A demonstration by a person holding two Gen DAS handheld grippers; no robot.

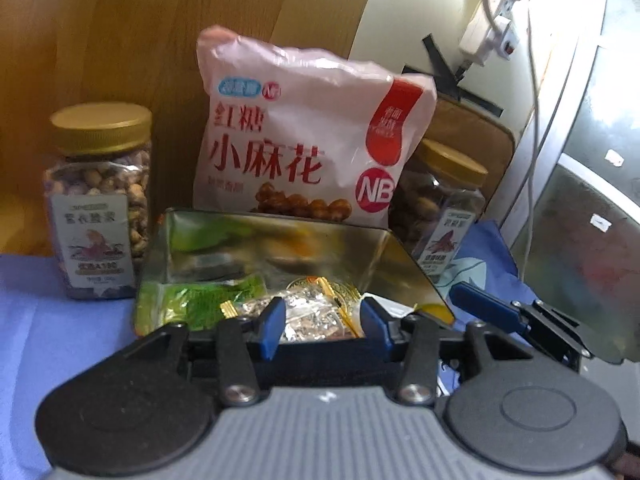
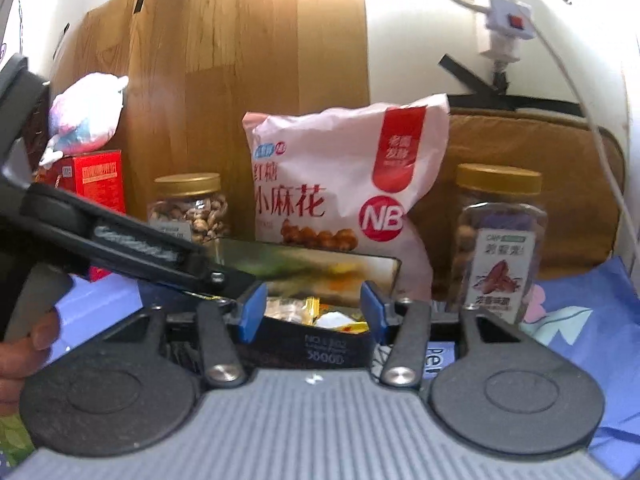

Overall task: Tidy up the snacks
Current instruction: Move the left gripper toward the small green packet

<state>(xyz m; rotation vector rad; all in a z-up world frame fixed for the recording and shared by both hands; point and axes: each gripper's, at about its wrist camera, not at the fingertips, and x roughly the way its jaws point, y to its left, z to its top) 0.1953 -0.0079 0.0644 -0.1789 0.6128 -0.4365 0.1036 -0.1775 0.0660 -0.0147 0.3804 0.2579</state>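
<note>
A shiny metal tin (image 1: 404,268) stands on the blue cloth and holds several wrapped snacks, among them a green packet (image 1: 200,300) and silver-wrapped pieces (image 1: 308,316). My left gripper (image 1: 322,326) is open, its blue fingertips over the tin's near edge. My right gripper (image 2: 312,312) is open at the tin's (image 2: 312,264) near side; it shows in the left wrist view (image 1: 492,308) too. A pink snack bag (image 1: 308,136) leans on the wall behind the tin, between two gold-lidded nut jars (image 1: 100,208) (image 1: 440,208).
A wooden panel (image 1: 160,40) and white wall stand behind. A red box (image 2: 100,184) and a pink plush toy (image 2: 88,112) sit at far left. A brown cushion (image 2: 532,184) stands at the right, cables and a power strip (image 2: 508,24) above it.
</note>
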